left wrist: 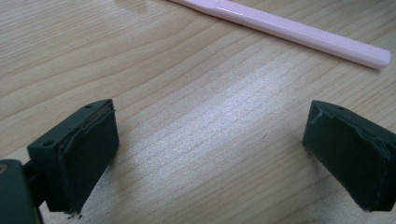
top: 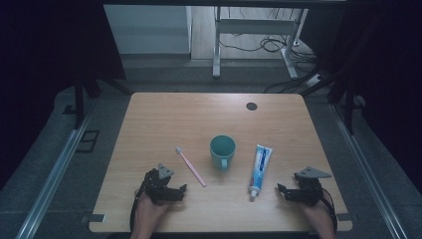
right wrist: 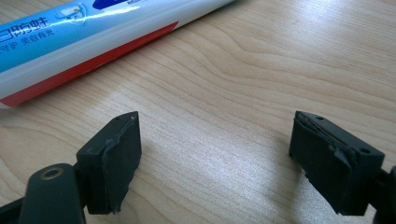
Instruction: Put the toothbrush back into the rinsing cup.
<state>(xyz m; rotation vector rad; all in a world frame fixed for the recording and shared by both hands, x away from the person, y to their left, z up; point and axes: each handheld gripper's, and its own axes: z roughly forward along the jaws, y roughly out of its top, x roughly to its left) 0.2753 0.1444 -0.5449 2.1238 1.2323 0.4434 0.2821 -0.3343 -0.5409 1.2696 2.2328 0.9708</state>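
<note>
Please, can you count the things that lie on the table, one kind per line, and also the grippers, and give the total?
Toothbrush, pink: 1
Cup, teal: 1
Toothpaste tube: 1
Grippers, both open and empty: 2, the left gripper and the right gripper
Total: 5

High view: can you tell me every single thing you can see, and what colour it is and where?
toothbrush: one, pink, lying left of the mug, slanted
mug: one, teal, upright in the middle of the table
toothpaste tube: one, blue and white with a red stripe, lying right of the mug, cap toward the near edge
table: one, light wood
round cap: one, dark, set in the table near the far edge
desk frame: one, white, on the floor beyond the table, with cables
left gripper: one, black, jaws open, near the toothbrush
right gripper: one, black, jaws open, near the toothpaste tube
</note>
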